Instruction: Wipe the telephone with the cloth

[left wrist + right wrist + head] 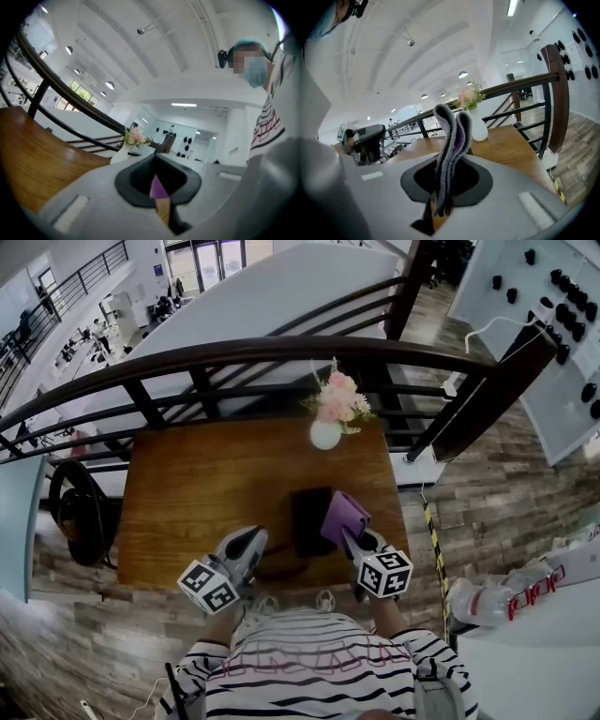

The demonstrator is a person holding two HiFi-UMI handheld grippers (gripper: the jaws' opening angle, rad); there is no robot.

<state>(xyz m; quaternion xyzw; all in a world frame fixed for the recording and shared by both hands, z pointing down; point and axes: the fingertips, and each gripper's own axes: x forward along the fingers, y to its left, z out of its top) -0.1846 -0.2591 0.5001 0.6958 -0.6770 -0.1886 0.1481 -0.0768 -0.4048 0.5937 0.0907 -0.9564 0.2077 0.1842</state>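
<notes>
Right hand-held gripper is clamping the folded purple cloth at the right edge of the telephone, which is lying on the table with its long axis pointing away. The left hand-held gripper, jaws together and empty, is waiting farther off.

Table bare at left; telephone and vase stand right, railing behind.

No legible text, brand, number or sign in any view.
- Red lettering on white packaging, right edge of head view: too blurred to read.
- Left marker cube, right marker cube: black-and-white square patterns only, no letters or digits.
- White wall panel with black knobs: no print made out.
- Gripper views: nothing written in sight.
</notes>
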